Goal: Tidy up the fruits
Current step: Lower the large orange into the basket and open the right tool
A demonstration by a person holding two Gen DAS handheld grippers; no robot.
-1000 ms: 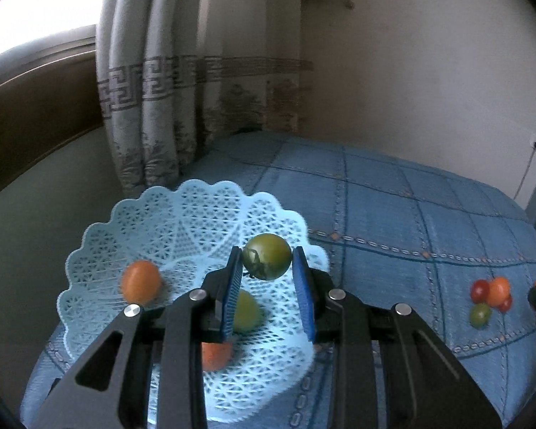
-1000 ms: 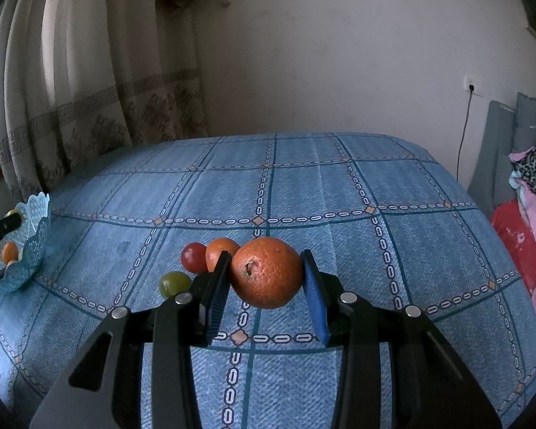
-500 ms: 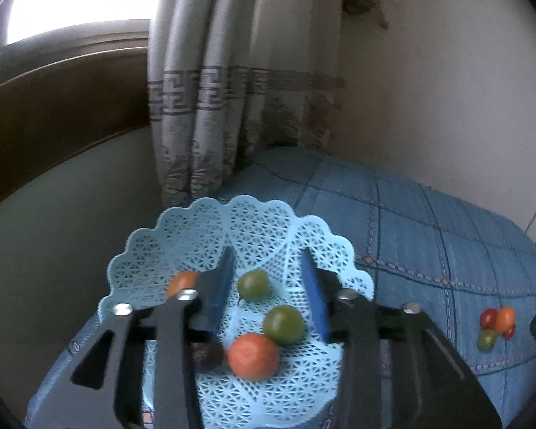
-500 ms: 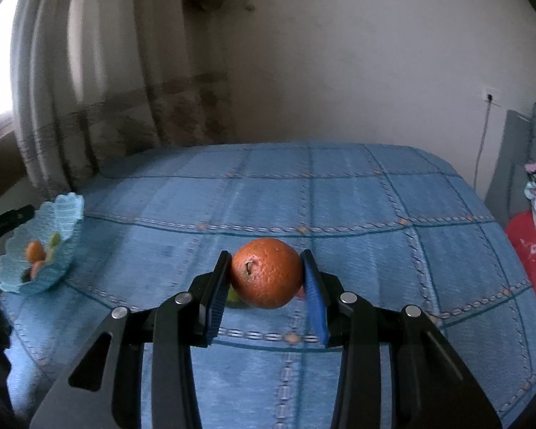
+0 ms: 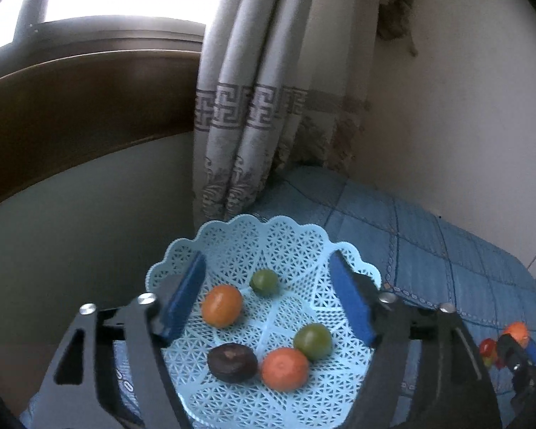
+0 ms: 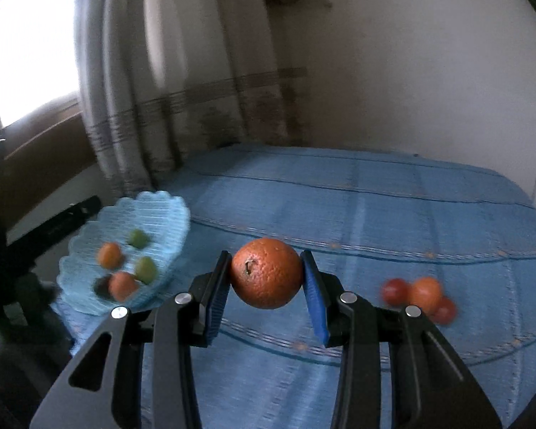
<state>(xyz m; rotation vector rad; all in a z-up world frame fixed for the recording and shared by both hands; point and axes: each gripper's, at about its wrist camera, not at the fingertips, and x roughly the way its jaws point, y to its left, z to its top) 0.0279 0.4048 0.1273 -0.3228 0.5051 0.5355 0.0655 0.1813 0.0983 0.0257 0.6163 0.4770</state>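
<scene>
As right tongs [image 6: 266, 279] clasp orange [image 6: 266, 273], no writing

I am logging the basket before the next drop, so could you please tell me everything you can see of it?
The basket is a pale blue, plastic-looking lattice dish with a scalloped rim, shallow and upright. It sits at the corner of the blue cover, near the curtain. Inside lie five pieces: two orange fruits, two green ones and a dark one. The open left gripper hovers over it; I cannot tell if it touches.
</scene>
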